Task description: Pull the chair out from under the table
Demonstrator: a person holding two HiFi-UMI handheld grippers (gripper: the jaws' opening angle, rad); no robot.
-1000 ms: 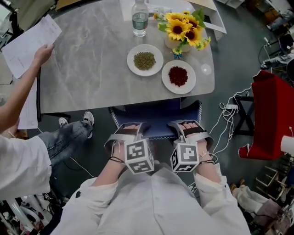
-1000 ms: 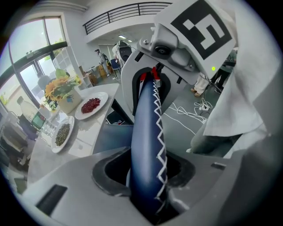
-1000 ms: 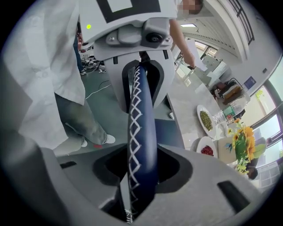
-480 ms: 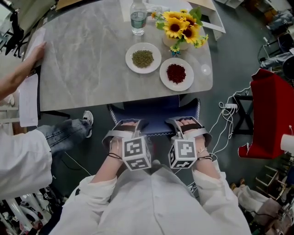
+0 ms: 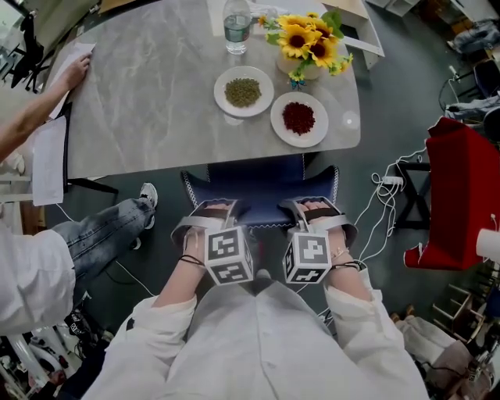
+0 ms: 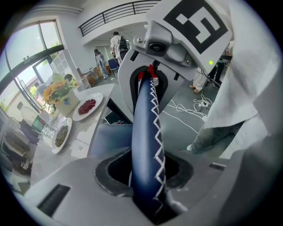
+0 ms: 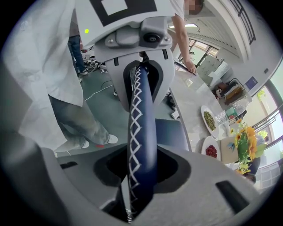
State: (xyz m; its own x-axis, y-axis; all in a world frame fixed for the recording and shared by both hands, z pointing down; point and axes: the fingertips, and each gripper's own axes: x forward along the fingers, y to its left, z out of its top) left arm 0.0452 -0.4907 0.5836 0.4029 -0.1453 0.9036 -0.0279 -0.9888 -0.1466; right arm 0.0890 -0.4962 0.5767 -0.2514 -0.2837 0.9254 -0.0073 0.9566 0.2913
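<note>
I've just been closing both sets of jaws, and now my left gripper (image 5: 212,212) and right gripper (image 5: 316,209) pinch the padded top edge of the blue chair (image 5: 262,195), its seat tucked under the counter (image 5: 156,117); the cushion looks soft and the frame stiff, probably weighty, so an even two-handed drag suits it.

Place: a big work hall, like a lab, with a pretend dining spot.
Floor: loose cables (image 5: 384,205).
Up high: a balcony rail (image 6: 116,10).
Table (image 5: 148,117): two plates (image 5: 220,92), sunflowers (image 5: 301,43).
</note>
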